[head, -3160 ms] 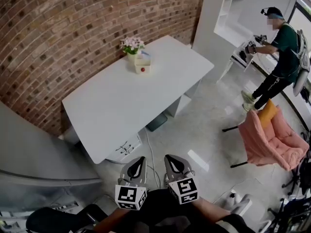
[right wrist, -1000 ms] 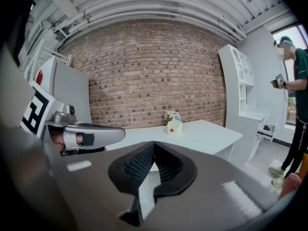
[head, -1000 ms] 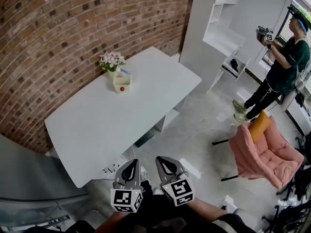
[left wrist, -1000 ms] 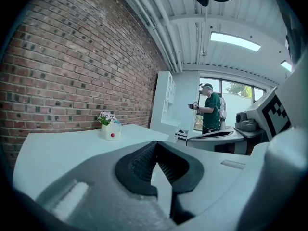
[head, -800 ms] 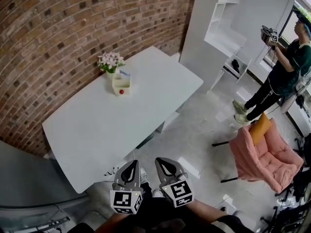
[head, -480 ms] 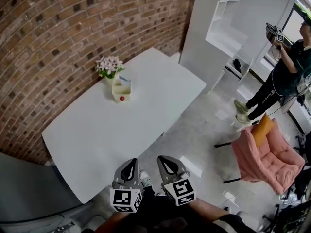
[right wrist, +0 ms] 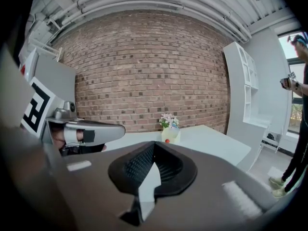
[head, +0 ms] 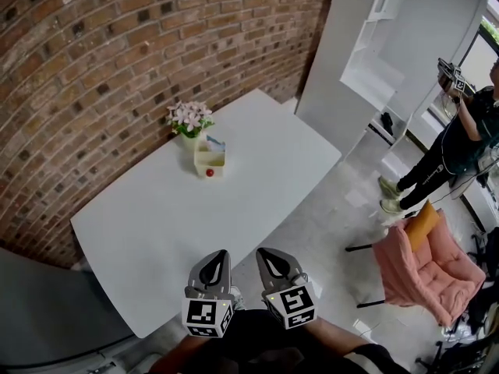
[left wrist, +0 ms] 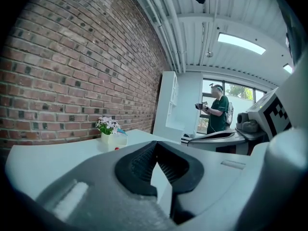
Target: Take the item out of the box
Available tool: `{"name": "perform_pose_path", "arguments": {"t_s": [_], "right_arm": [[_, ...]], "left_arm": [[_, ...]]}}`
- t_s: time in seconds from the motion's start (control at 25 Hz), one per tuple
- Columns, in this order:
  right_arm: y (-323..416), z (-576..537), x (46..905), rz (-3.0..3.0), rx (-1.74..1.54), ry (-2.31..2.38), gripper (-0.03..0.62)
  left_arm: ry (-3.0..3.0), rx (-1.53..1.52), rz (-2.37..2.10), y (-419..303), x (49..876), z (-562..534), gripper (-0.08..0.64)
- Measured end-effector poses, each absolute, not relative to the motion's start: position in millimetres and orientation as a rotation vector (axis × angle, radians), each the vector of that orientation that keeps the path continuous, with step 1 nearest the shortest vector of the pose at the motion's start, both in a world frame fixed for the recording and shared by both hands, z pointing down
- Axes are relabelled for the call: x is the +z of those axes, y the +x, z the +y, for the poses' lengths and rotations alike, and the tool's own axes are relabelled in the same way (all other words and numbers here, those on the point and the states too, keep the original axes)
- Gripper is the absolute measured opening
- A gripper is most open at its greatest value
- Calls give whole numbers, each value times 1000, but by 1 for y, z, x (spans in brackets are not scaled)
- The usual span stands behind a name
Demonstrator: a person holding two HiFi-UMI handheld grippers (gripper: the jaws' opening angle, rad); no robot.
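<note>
A small cream box (head: 209, 160) stands on the white table (head: 171, 224) near the brick wall, next to a pot of pink flowers (head: 189, 118). A small red round thing (head: 209, 173) shows at the box's front, and a blue-and-white piece sticks up from its top. My left gripper (head: 221, 254) and right gripper (head: 263, 252) hang side by side over the table's near edge, far short of the box. Both are shut and hold nothing. The box (left wrist: 114, 138) is small in the left gripper view, and the box (right wrist: 171, 136) is likewise small in the right gripper view.
A brick wall (head: 93, 68) runs behind the table. A person (head: 460, 142) stands at the far right holding grippers. A pink chair (head: 425, 267) sits on the floor to the right, and a white shelf unit (head: 382, 37) stands at the back. A grey surface (head: 39, 310) lies at the left.
The head view has shifted, so the table and box now sit a little lower and further right. The person at the back has drifted right. Both grippers stay shut, side by side.
</note>
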State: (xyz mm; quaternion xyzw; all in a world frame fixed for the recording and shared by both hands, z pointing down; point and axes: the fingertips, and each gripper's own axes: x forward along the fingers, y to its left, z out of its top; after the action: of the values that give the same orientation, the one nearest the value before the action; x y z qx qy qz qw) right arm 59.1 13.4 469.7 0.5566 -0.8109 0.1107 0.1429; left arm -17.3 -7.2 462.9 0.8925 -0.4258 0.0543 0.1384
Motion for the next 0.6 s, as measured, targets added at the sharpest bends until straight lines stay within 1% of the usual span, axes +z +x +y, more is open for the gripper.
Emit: {"name": "perform_pose_path", "arguments": {"t_s": [0.6], "right_arm": [[40, -35, 472, -2371, 303, 1582, 2]], "left_arm": [[2550, 149, -1292, -41, 468, -47, 5]]}}
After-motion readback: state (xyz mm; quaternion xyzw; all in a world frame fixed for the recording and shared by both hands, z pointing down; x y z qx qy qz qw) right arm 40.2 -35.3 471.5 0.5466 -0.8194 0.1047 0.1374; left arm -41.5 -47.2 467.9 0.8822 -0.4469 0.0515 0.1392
